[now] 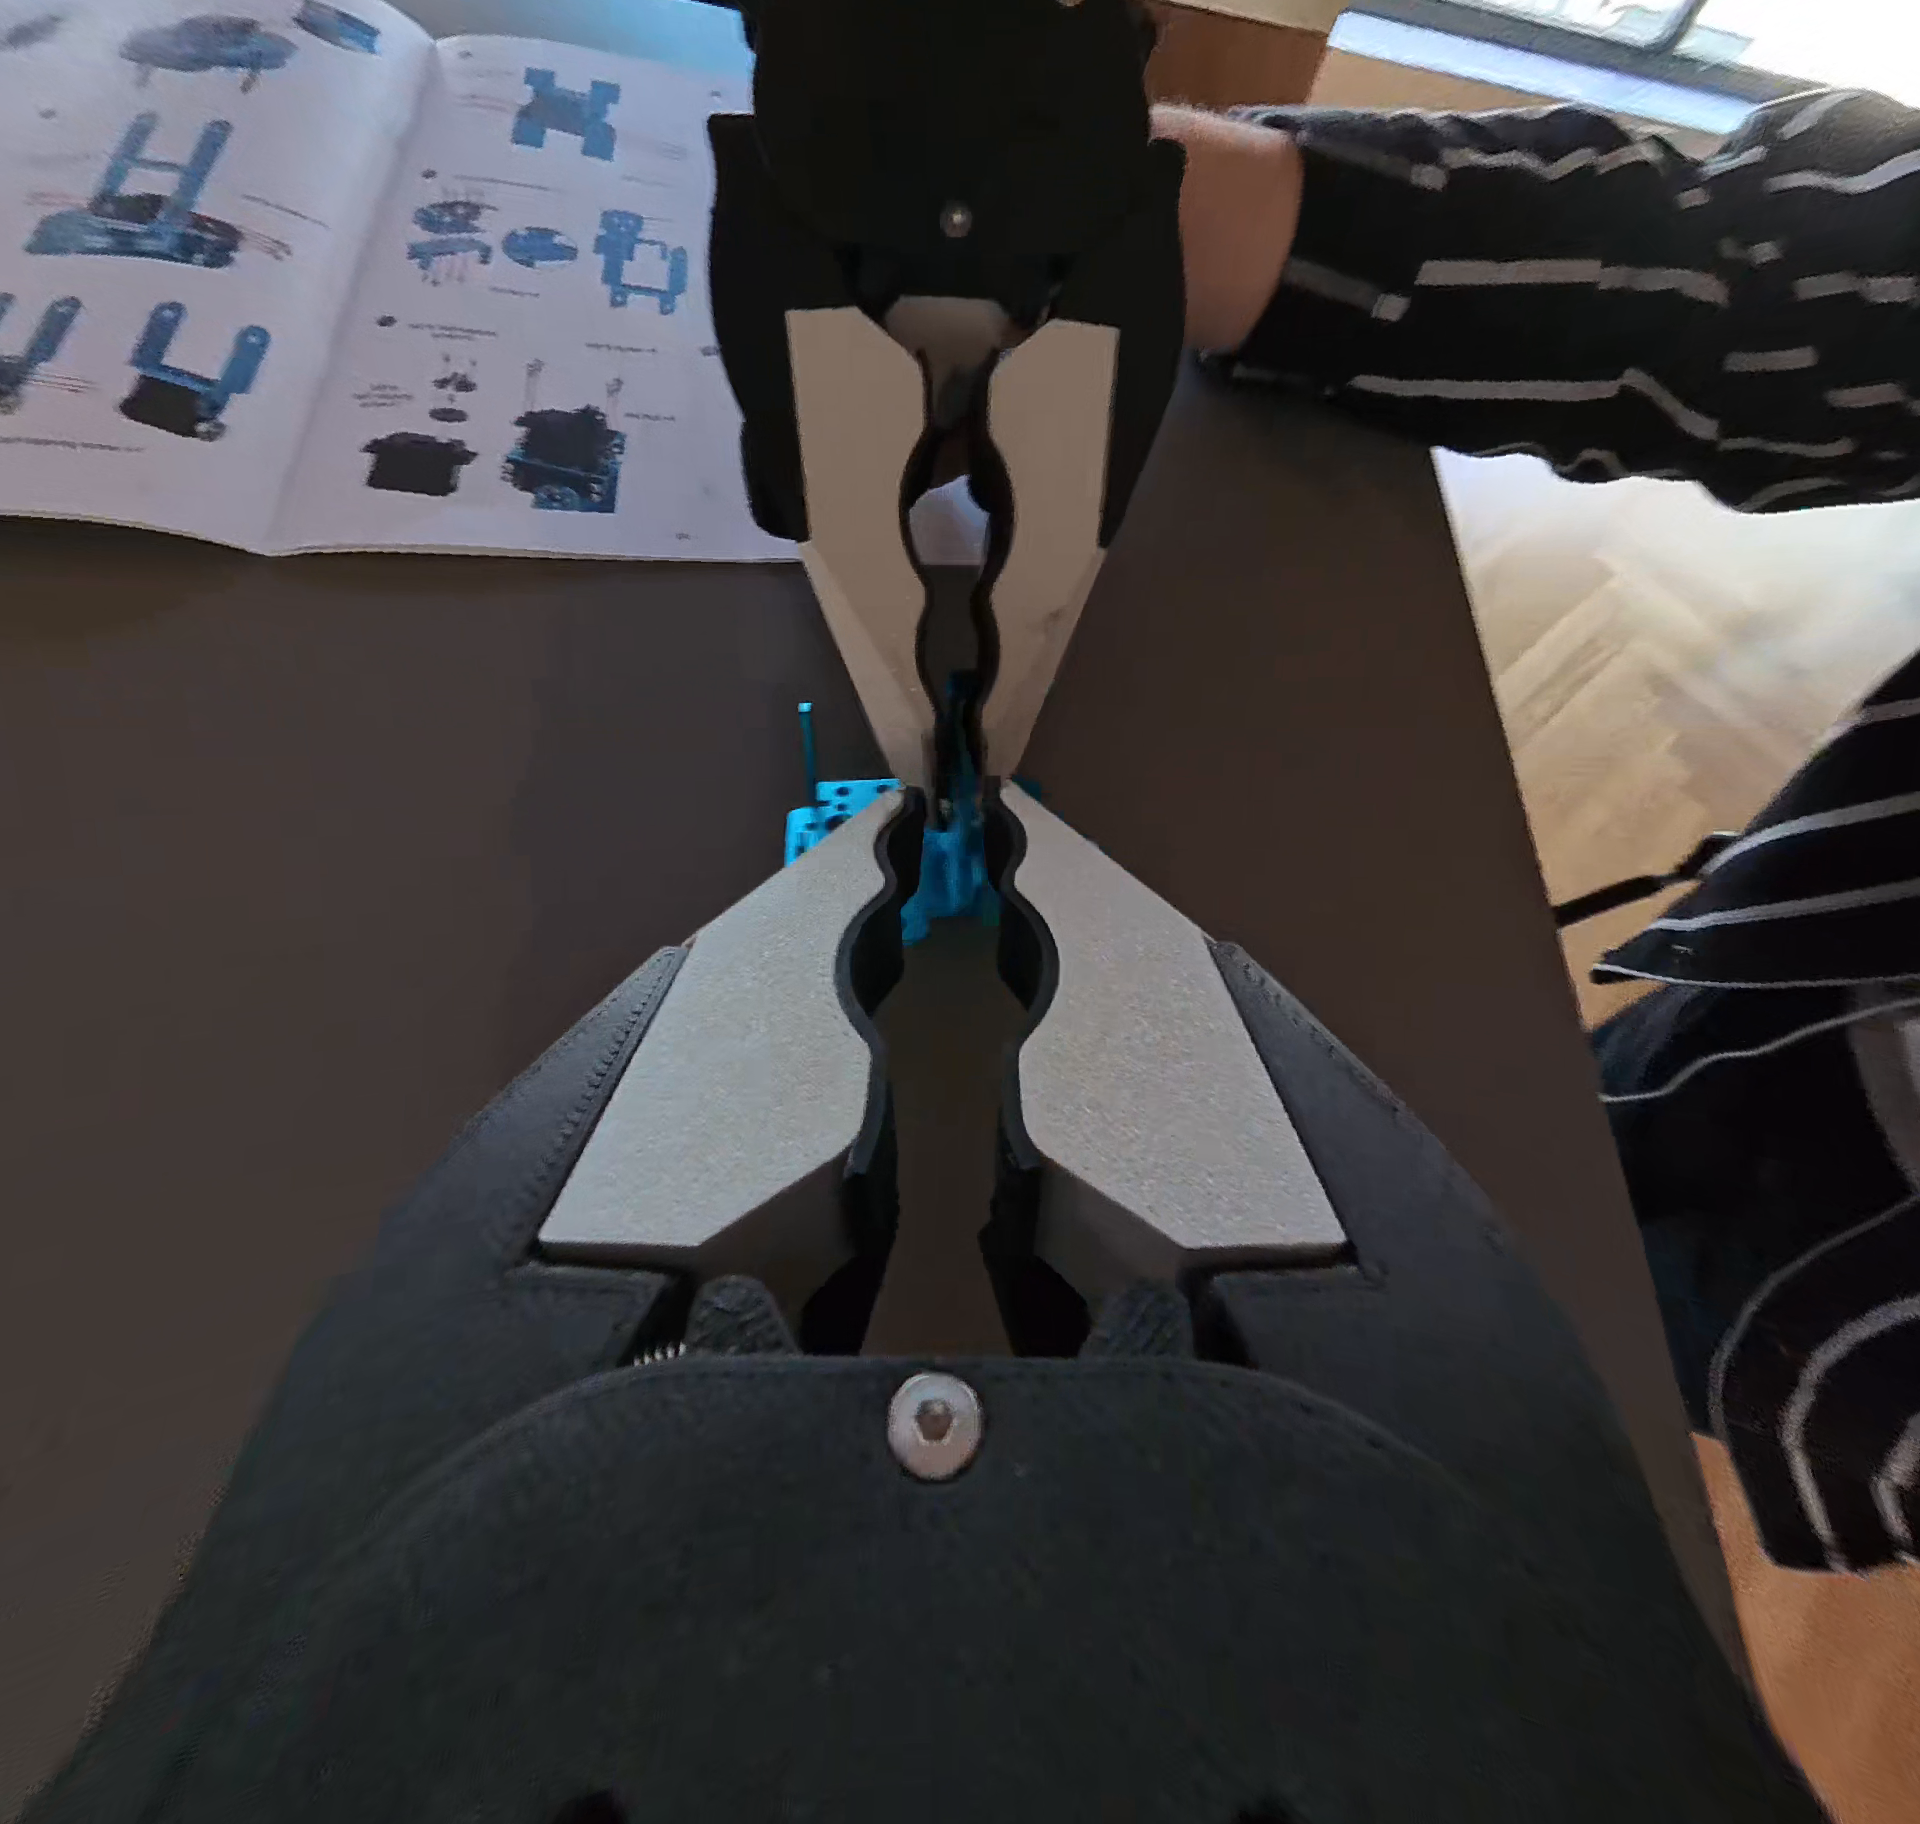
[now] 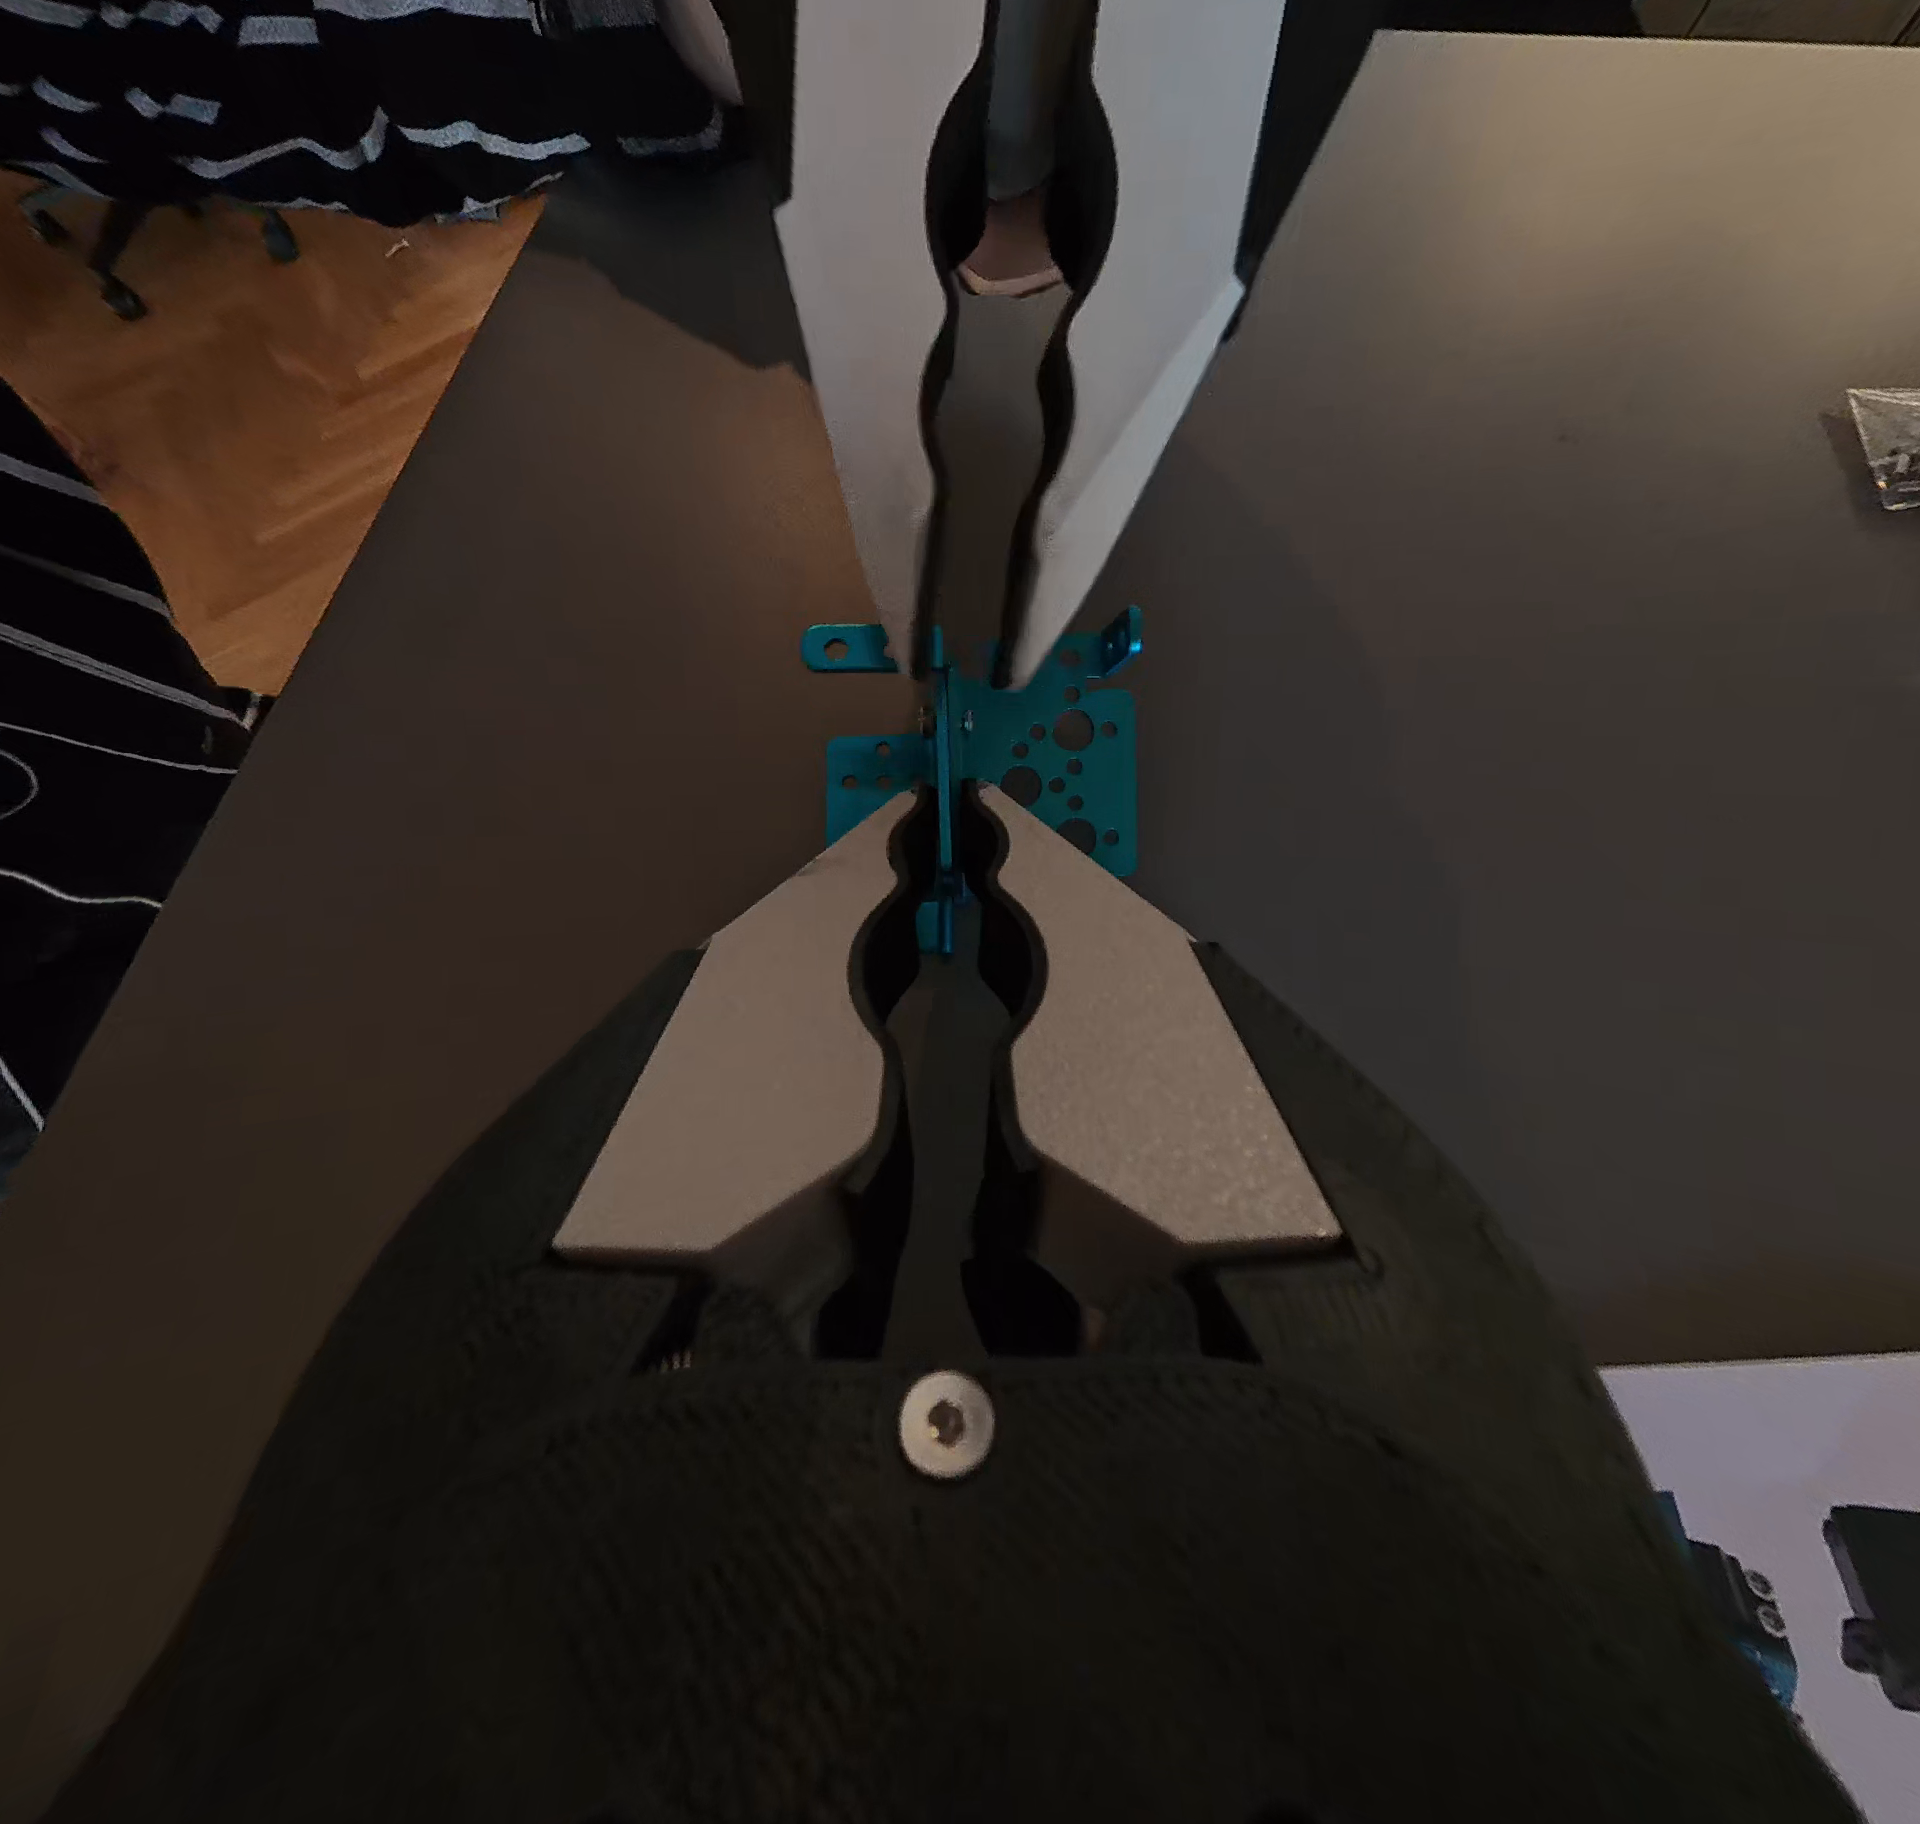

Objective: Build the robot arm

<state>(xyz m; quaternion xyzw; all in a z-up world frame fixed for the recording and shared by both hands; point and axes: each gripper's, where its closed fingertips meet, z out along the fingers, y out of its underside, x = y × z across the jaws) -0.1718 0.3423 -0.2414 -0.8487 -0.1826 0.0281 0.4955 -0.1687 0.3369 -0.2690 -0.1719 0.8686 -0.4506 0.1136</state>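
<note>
Both grippers meet tip to tip over a dark table [image 1: 416, 839]. My left gripper [image 1: 951, 800] is closed on a blue perforated metal bracket [image 1: 940, 875]; its jaws stand a narrow gap apart with the bracket between them. In the right wrist view the bracket [image 2: 1075, 761] shows face-on, with the left gripper [image 2: 961, 675] coming in from above. My right gripper [image 2: 945, 795] is shut on a thin blue metal piece [image 2: 943, 839] seen edge-on, which touches the bracket's middle. In the left wrist view the right gripper [image 1: 961, 768] comes down from the top.
An open instruction booklet [image 1: 364, 268] lies at the back left; its page [image 2: 1766, 1442] also shows in the right wrist view. A person's striped sleeve [image 1: 1558, 299] is on the right. The table edge and wooden floor [image 1: 1662, 631] are close by. A small clear bag of hardware [image 2: 1886, 460] lies farther off. Only a small space, under 4 cm, lies between the two pairs of fingers.
</note>
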